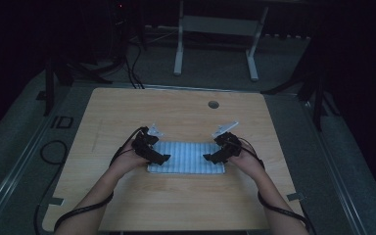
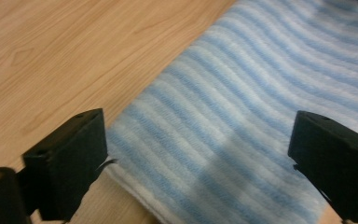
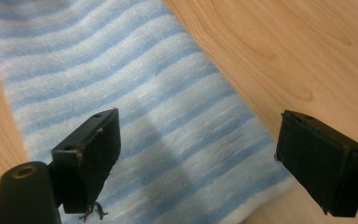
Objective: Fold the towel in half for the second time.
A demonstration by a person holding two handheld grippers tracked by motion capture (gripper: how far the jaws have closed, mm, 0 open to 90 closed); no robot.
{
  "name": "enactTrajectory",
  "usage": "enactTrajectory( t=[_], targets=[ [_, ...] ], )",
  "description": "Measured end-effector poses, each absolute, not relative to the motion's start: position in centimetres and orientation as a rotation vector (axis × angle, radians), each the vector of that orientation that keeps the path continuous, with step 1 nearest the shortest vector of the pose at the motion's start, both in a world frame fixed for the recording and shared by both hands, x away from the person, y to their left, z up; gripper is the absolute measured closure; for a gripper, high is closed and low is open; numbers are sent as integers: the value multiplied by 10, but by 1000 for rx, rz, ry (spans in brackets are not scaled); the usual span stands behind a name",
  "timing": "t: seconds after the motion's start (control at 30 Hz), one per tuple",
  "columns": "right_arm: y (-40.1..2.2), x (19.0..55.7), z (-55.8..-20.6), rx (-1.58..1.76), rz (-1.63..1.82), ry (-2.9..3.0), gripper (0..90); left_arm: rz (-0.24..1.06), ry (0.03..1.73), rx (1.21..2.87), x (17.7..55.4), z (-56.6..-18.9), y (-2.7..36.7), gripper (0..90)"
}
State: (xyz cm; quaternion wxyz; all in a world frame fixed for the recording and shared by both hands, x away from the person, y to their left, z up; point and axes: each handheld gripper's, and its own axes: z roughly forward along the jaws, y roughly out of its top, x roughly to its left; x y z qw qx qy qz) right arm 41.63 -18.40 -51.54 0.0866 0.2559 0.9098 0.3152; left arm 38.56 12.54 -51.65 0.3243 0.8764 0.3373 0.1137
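A blue-and-white striped towel (image 1: 186, 157) lies folded flat in the middle of the wooden table (image 1: 127, 107). My left gripper (image 1: 163, 158) hovers over the towel's left end, jaws wide apart, with only striped cloth (image 2: 242, 107) below them. My right gripper (image 1: 208, 157) is over the towel's right end, also open, looking down on the cloth (image 3: 135, 93) near its corner. Nothing is pinched in either pair of jaws. Both hands reach in from the bottom, wrists angled inward toward each other.
Bare wood surrounds the towel on all sides. A round cable hole (image 1: 213, 104) sits near the table's far edge. Black cables trail from both grippers along the forearms. Beyond the table stand a white frame (image 1: 215, 29) and dark stands on a grey floor.
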Motion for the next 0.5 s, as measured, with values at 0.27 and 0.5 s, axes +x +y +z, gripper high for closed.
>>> enactTrajectory(
  t=[0.27,0.5],
  targets=[
    [-208,406,-527,847,1031,2626,136,317,903,2277,373,-522,140,40],
    [-236,395,-526,850,1099,2559,136,336,950,2220,358,-523,164,40]
  ],
)
